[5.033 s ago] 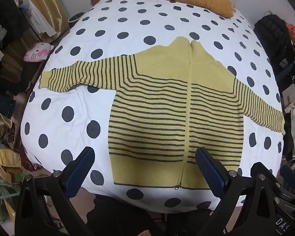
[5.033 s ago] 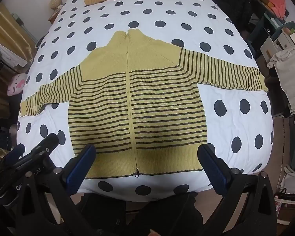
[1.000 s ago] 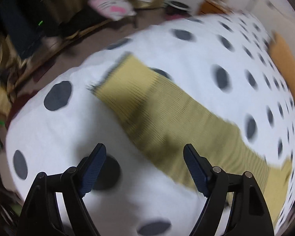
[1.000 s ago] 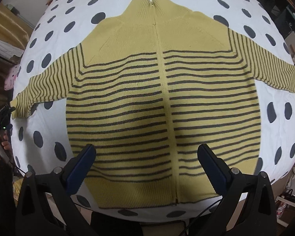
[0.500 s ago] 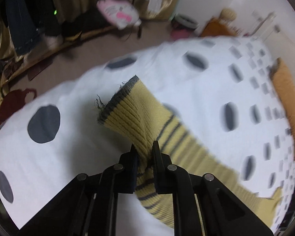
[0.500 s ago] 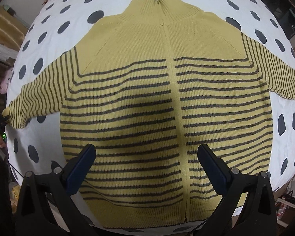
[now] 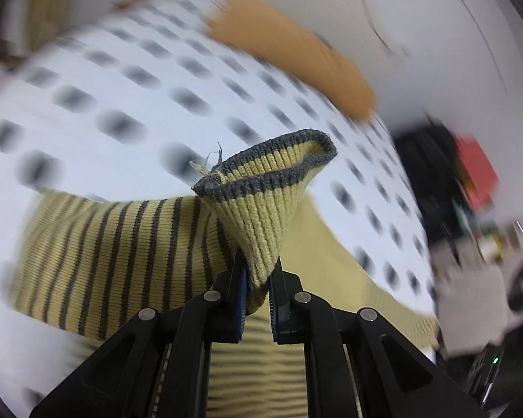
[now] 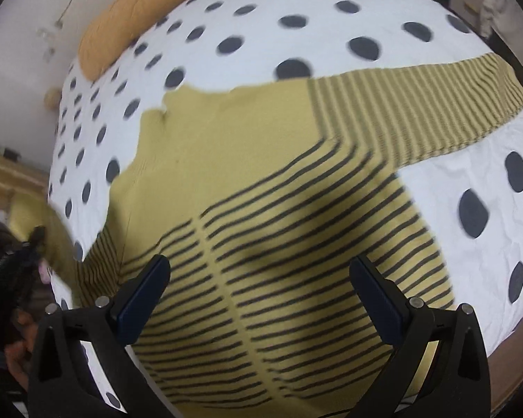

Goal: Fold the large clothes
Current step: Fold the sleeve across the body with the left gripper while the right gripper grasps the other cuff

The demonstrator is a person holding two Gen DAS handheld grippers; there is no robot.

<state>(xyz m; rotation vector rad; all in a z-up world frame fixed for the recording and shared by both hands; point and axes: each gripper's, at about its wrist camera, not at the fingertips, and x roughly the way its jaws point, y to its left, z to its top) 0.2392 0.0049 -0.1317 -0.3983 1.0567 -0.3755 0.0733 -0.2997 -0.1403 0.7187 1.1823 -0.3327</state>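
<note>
While the yellow striped sweater (image 8: 261,181) lies spread front-up across the polka-dot bedspread (image 8: 331,24), its left sleeve (image 7: 115,254) is lifted off the bed at the end, where the left gripper (image 7: 258,299) has its fingers (image 7: 240,299) clenched on the ribbed cuff (image 7: 265,188). The grey-edged cuff stands up above the fingertips, its mouth open, with a loose thread at its left rim. Beyond it, blurred, an orange pillow (image 7: 289,52) rests at the far end of the bed. Further right, the right gripper (image 8: 259,299) hovers over the sweater's striped body with its fingers (image 8: 376,299) spread wide and grasping nothing, the zip line running between them. The right sleeve (image 8: 418,104) lies flat, stretched toward the bed's right edge.
</note>
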